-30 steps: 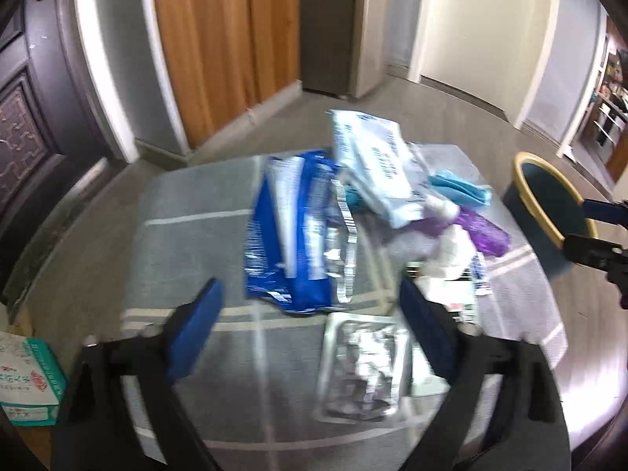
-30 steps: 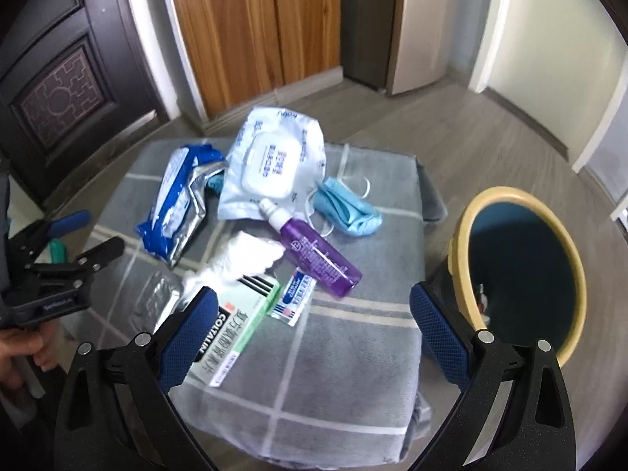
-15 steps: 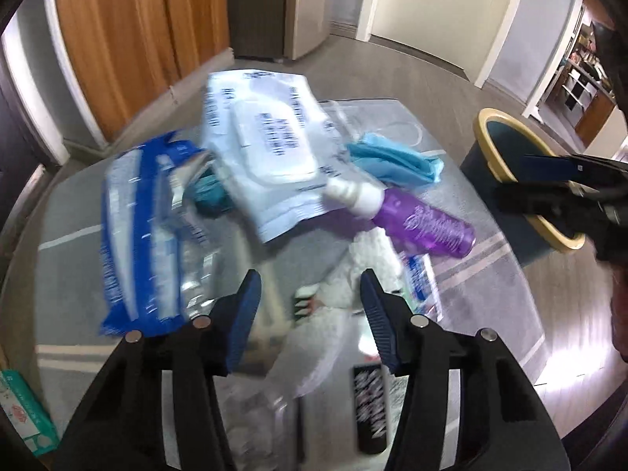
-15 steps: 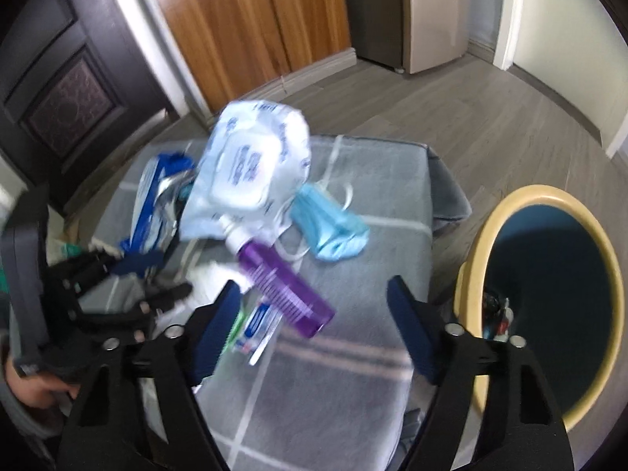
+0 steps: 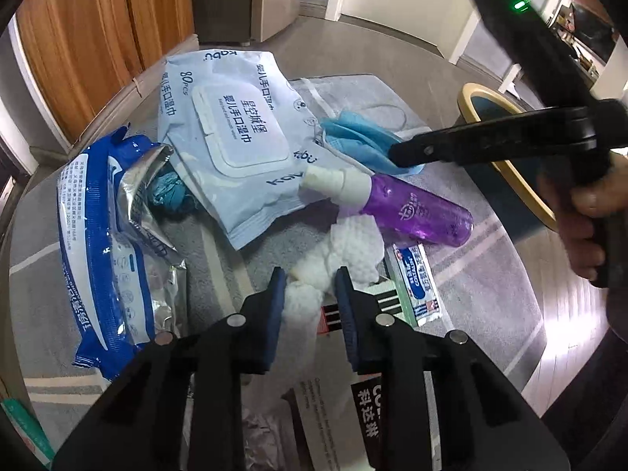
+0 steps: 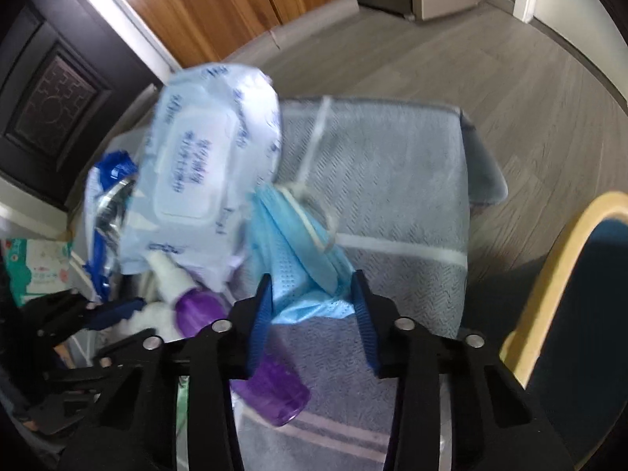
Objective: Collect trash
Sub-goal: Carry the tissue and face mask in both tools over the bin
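**Over the grey checked cloth, two grippers at two pieces of trash**

On the grey checked cloth (image 5: pixel 463 286) the trash lies in a loose pile. Only the left wrist view shows the crumpled white tissue (image 5: pixel 341 251) sharply: a soft, lumpy wad lying across a flat medicine box (image 5: pixel 388 294) with a black and red barcode edge. The left gripper (image 5: pixel 308 280) points down at it, its blue-padded jaws having just been closing; the tissue's narrow end sits between the pads, which appear to touch it on both sides. This view also shows the printed face of the pale blue wet-wipe pack (image 5: pixel 235 137), the torn blue and silver wrapper (image 5: pixel 114 235) to its left, a small blue and white sachet (image 5: pixel 418 282), and a hand (image 5: pixel 581 219) gripping the handle of the other tool.

The right wrist view, blurred, shows what the left one half hides: the light blue face mask (image 6: pixel 298 259), folded and rumpled, its white ear loop trailing up over the cloth. The right gripper (image 6: pixel 312 294) has also just been closing, and the mask's lower edge lies between its pads; whether they already pinch it cannot be told through the blur. The purple spray bottle (image 6: pixel 196 306) with its white cap lies just left of the mask, passing under the left jaw. The yellow-rimmed bin (image 6: pixel 549 282), dark blue inside, stands on the wooden floor at right, beside the cloth.
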